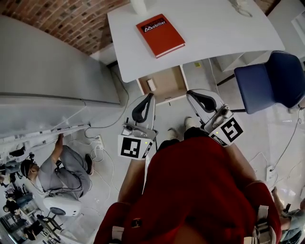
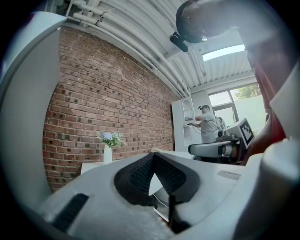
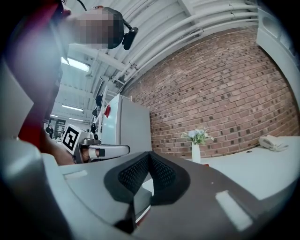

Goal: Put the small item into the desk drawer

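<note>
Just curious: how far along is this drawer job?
Done, it seems: a small item lies in the open drawer. In hand: nothing; left gripper and right gripper are shut, empty. Left: perhaps closing the drawer.

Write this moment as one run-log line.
drawer: open; small item: in drawer; left hand-held gripper: shut, empty; right hand-held gripper: shut, empty

Vase [image 1: 138, 5] cut by top edge of head view, only base showing. Cloth [image 1: 240, 7] likewise cut there. Chair [image 1: 271, 81] cut by right edge. Drawer [image 1: 167, 86] rear hidden under desk [image 1: 205, 38]. Item [image 1: 151, 84] in drawer too small to identify.
</note>
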`<state>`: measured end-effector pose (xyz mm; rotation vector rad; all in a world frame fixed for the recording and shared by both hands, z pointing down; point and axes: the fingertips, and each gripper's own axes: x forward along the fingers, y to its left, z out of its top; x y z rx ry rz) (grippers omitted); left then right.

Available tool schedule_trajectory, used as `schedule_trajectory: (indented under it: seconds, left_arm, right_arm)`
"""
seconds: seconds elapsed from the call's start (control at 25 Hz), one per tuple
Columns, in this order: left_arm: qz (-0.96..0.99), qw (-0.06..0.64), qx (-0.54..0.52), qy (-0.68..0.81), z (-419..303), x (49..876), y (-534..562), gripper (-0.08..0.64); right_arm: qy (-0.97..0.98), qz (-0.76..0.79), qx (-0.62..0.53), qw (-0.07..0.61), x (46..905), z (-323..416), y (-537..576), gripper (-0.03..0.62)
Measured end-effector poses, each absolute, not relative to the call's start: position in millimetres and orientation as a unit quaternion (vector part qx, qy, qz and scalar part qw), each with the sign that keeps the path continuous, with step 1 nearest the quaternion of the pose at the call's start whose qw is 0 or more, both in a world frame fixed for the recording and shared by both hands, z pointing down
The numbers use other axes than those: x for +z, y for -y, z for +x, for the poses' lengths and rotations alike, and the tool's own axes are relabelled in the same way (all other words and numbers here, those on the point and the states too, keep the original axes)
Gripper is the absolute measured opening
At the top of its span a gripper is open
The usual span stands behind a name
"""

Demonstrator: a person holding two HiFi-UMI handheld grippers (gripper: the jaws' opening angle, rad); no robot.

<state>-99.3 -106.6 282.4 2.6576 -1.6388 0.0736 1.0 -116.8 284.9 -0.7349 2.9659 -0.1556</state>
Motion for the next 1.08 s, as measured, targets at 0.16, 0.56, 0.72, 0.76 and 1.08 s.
schedule_trajectory:
  seconds: [0.16, 0.56, 0.72, 0.76, 1.08]
  left_arm:
    - [0.851, 0.006, 0.018, 0.525, -99.1, 275.6, 106.8, 0.003]
    - [0.849, 0.011, 0.016, 0.528, -109.4, 278.8, 100.8, 0.003]
    - [0.850, 0.011, 0.014, 0.526, -108.0, 278.7, 99.3, 0.002]
    - [0.851, 0.011, 0.013, 0.526, -107.8, 278.3, 98.5, 0.003]
    - [0.852, 0.013, 0.011, 0.523, -107.9, 278.4, 93.6, 0.003]
  right_arm:
    - [-0.968, -0.243, -0.041, 0.040, 278.0, 1.8, 115.1, 0.011]
    - [-0.969, -0.242, -0.035, 0.036, 275.5, -1.9, 108.7, 0.011]
    - [-0.967, -0.248, -0.035, 0.035, 275.7, 3.5, 109.1, 0.011]
    - [-0.967, -0.249, -0.035, 0.035, 275.5, 4.1, 108.9, 0.011]
    - [-0.967, -0.252, -0.032, 0.033, 275.1, 3.4, 104.9, 0.011]
